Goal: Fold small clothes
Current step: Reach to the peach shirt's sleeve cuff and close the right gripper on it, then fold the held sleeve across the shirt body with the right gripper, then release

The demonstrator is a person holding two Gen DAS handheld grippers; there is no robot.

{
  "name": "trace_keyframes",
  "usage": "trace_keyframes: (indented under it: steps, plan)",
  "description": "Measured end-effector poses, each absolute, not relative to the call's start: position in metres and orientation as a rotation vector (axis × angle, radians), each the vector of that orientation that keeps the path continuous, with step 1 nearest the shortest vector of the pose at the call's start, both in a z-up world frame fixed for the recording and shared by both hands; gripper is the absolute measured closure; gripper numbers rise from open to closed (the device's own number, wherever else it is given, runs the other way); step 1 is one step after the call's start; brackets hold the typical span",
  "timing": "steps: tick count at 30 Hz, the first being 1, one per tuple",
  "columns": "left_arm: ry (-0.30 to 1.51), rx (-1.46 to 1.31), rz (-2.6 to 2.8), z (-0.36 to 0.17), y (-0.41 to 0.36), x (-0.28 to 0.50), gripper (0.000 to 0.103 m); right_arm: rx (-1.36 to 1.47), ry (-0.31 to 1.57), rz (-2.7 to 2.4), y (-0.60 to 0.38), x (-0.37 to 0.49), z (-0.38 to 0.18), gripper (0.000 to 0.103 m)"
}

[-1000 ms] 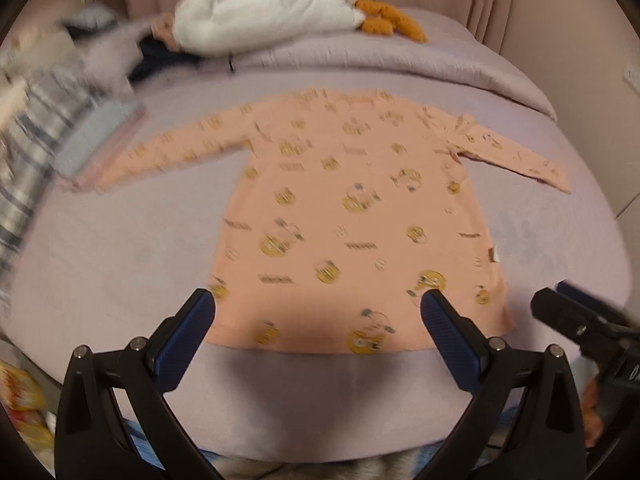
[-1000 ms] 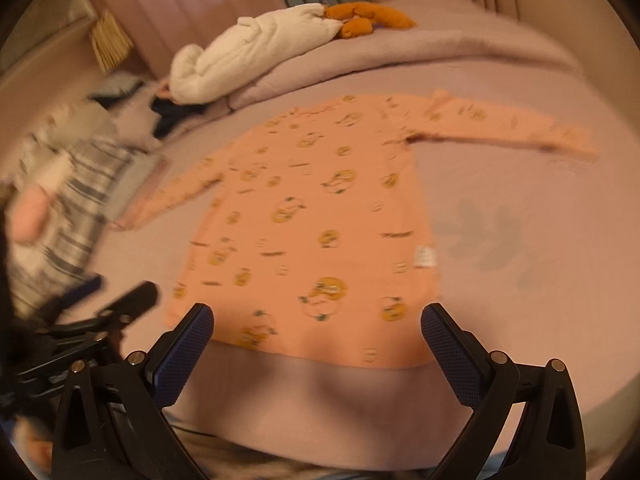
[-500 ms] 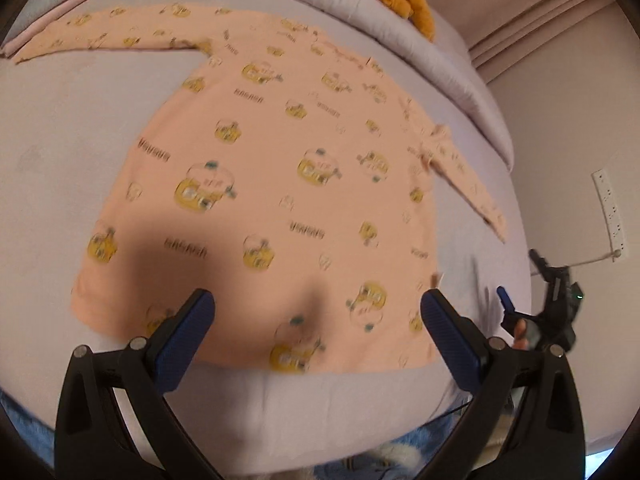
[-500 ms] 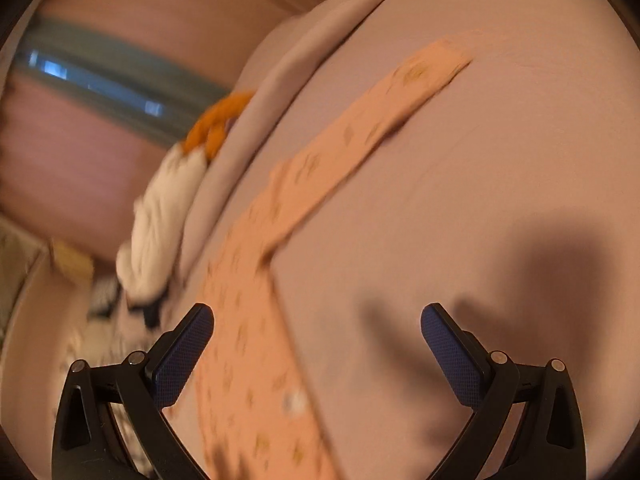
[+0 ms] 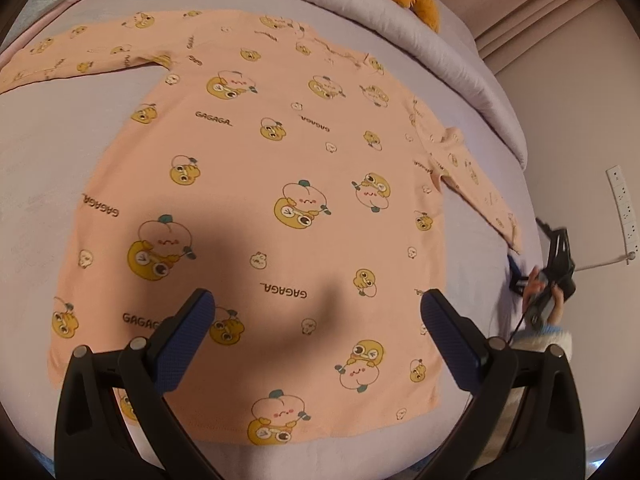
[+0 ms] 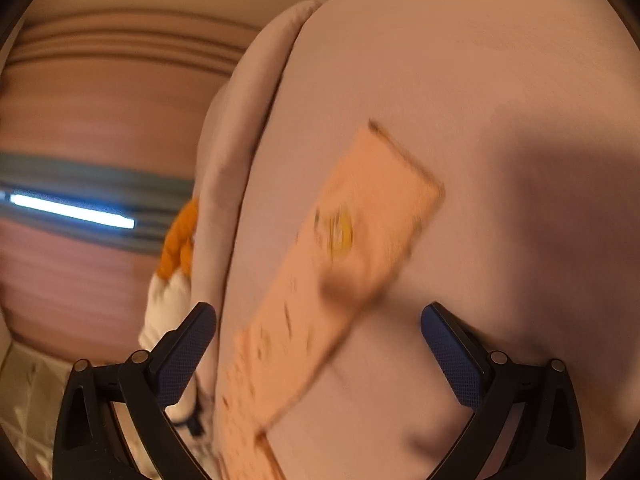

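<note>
Lay flat on the pale purple bed (image 5: 40,184): a peach long-sleeved shirt (image 5: 272,184) with yellow cartoon ducks, both sleeves stretched out. Hung above its bottom hem: left gripper (image 5: 316,332), jaws wide, holding nothing. Hovered over the blurry right sleeve cuff (image 6: 376,208): right gripper (image 6: 318,338), also wide, empty.

Left black two-finger gripper with blue textured pads (image 5: 316,328) hovering, jaws spread wide, nothing between them. Right black gripper with matching blue pads (image 6: 318,332) likewise gaping wide and empty, view blurred. Off at the far right, a hand (image 5: 538,294) wrapped round that gripper's handle.
</note>
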State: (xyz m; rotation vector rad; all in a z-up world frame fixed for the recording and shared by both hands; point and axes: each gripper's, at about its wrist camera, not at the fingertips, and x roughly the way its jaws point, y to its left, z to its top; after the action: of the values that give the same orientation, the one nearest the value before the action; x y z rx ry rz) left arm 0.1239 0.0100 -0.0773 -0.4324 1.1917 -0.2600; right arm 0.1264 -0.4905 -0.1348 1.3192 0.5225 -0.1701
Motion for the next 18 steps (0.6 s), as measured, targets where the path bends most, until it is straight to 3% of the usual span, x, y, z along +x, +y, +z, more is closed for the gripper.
trace_keyframes:
  steps: [3,5,6,7,8,9,10,13,18]
  plan:
    - [1.211,-0.418,-0.252,-0.082,0.009,0.129,0.0,1.294,0.529,-0.218,-0.495,0.144,-0.128,0.001]
    - [1.215,-0.417,-0.241,-0.085,0.011,0.132,0.0,1.257,0.533,-0.239,-0.492,0.151,-0.126,0.006]
    - [1.215,-0.421,-0.24,-0.086,0.013,0.133,0.0,1.244,0.534,-0.256,-0.495,0.156,-0.129,0.014]
    - [1.214,-0.427,-0.238,-0.086,0.015,0.134,0.0,1.234,0.529,-0.28,-0.497,0.154,-0.129,0.034]
    - [1.212,-0.431,-0.235,-0.086,0.018,0.134,0.0,1.231,0.525,-0.296,-0.499,0.157,-0.131,0.048]
    - [1.209,-0.431,-0.229,-0.086,0.022,0.135,0.0,1.259,0.534,-0.298,-0.5,0.156,-0.137,0.074]
    - [1.206,-0.429,-0.223,-0.086,0.025,0.135,0.0,1.289,0.543,-0.296,-0.501,0.157,-0.143,0.09]
    - [1.197,-0.429,-0.209,-0.086,0.037,0.135,0.0,1.355,0.514,-0.298,-0.505,0.151,-0.153,0.095]
    - [1.176,-0.457,-0.186,-0.086,0.06,0.136,0.0,1.127,0.519,-0.24,-0.472,0.173,-0.094,0.095]
